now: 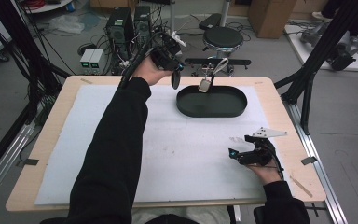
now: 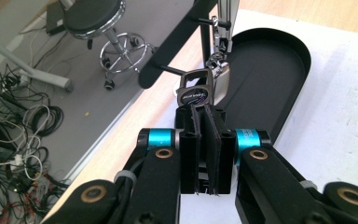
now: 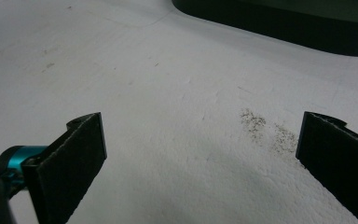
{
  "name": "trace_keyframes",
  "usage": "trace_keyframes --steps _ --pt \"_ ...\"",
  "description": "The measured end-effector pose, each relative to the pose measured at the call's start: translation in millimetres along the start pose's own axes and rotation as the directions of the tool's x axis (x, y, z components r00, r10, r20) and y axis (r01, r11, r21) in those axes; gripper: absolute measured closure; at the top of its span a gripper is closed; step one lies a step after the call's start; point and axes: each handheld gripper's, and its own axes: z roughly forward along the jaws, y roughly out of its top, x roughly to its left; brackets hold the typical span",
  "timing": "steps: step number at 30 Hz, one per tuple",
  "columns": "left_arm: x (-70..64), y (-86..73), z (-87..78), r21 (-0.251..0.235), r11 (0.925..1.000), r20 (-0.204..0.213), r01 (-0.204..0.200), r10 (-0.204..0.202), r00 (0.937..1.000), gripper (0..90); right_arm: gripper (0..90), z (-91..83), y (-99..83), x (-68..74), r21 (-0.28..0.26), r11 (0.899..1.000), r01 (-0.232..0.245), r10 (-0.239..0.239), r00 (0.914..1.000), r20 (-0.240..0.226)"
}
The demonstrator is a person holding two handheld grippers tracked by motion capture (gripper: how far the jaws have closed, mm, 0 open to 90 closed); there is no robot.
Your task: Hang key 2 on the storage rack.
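A bunch of keys hangs by a pale strap over the far rim of the black oval tray (image 1: 235,109). It has a dark key fob (image 2: 193,94) in a metal frame and a silver piece (image 2: 222,83). My left gripper (image 2: 204,112) is at the table's far edge with its jaws pressed together on the fob's lower end. The strap slants toward that gripper (image 1: 182,74), and the key bunch (image 1: 206,85) hangs just right of it. My right gripper (image 3: 200,154) hovers low over the white mat near the front right, jaws wide apart with nothing between them; it is also in the high view (image 1: 237,148).
The white mat (image 1: 177,154) covers most of the wooden table (image 1: 51,154). Behind the far edge are a black stool (image 1: 223,38), a black stand bar (image 1: 216,61), computer towers (image 1: 121,28) and loose cables. Black frame struts (image 1: 307,70) rise at the right.
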Motion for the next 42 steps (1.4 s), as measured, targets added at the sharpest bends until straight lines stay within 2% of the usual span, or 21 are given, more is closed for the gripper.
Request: trace_keyframes --steps 6,11,18,22,28,32,36,38,41,42 --pt "-4.1 4.4 12.3 0.018 0.9998 -0.032 0.006 -0.006 0.9995 84.3 0.8 0.5 0.0 -0.3 0.001 1.000 -0.001 0.001 1.0000 -0.004" --pt "-6.0 5.6 20.5 -0.001 1.0000 -0.067 0.001 -0.001 0.9978 84.3 0.8 2.2 -0.4 -0.7 0.013 1.000 0.001 -0.001 0.9997 -0.024" --pt "-9.9 1.5 35.2 0.033 0.9994 -0.098 0.004 -0.001 0.9952 84.3 0.8 1.6 -0.1 -0.1 0.013 1.000 0.000 0.001 0.9998 -0.019" --pt "-12.3 -4.4 41.2 0.050 0.9985 -0.093 -0.020 0.025 0.9954 84.3 0.8 1.3 -0.3 -0.2 0.014 1.000 -0.006 0.006 0.9998 -0.020" --pt "-13.7 -12.6 50.8 0.074 0.9970 -0.081 -0.022 0.028 0.9963 84.3 0.8 1.7 -0.3 -0.6 0.017 1.000 -0.010 0.011 0.9997 -0.020" --pt "-16.2 -15.2 62.8 0.073 0.9969 -0.092 -0.029 0.036 0.9951 84.2 0.8 1.6 -0.5 -0.4 0.018 1.000 -0.001 0.001 0.9999 -0.014" --pt "-14.0 -15.8 73.2 0.056 0.9983 -0.133 -0.016 0.023 0.9908 84.2 0.8 1.0 -0.4 -0.1 0.015 1.000 -0.004 0.004 1.0000 -0.008" --pt "-12.5 -16.3 77.8 0.050 0.9986 -0.163 -0.015 0.023 0.9863 84.2 0.8 0.9 -0.4 -0.2 0.015 1.000 -0.004 0.004 1.0000 -0.007" --pt "-11.7 -18.2 82.9 0.046 0.9977 -0.186 -0.050 0.058 0.9808 84.2 0.8 1.1 -0.7 -0.5 0.018 1.000 0.002 -0.002 1.0000 -0.003" --pt "-11.0 -18.9 84.5 0.045 0.9974 -0.183 -0.057 0.064 0.9810 84.2 0.8 1.2 -0.8 -0.4 0.021 1.000 -0.001 0.001 1.0000 -0.004"
